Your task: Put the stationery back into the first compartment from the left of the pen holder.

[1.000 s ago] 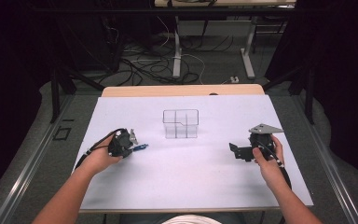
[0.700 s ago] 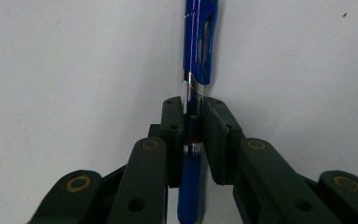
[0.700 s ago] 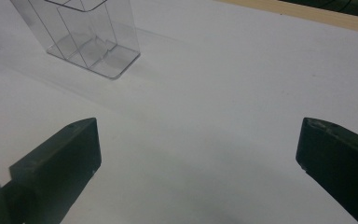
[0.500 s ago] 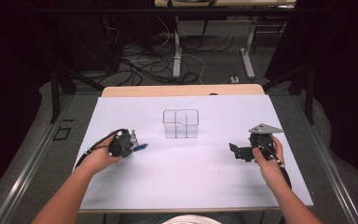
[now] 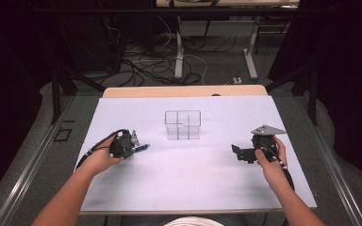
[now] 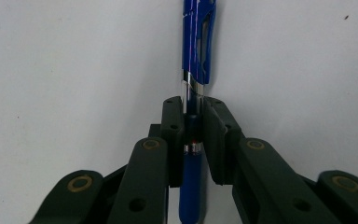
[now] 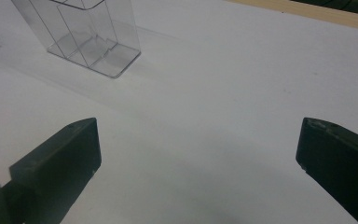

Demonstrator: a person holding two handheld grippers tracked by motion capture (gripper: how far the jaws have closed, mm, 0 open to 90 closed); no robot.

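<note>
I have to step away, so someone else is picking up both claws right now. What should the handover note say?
Left claw: shut on the blue pen, jaws clamped at mid-barrel, clip end pointing forward, low over the white table.
Right claw: open, holding nothing, low over the table's right side.
Clear plastic organizer: upright at table centre, compartments look empty.
Done: pen gripped.
Left: probably carrying the pen to the organizer and dropping it into a compartment.
</note>
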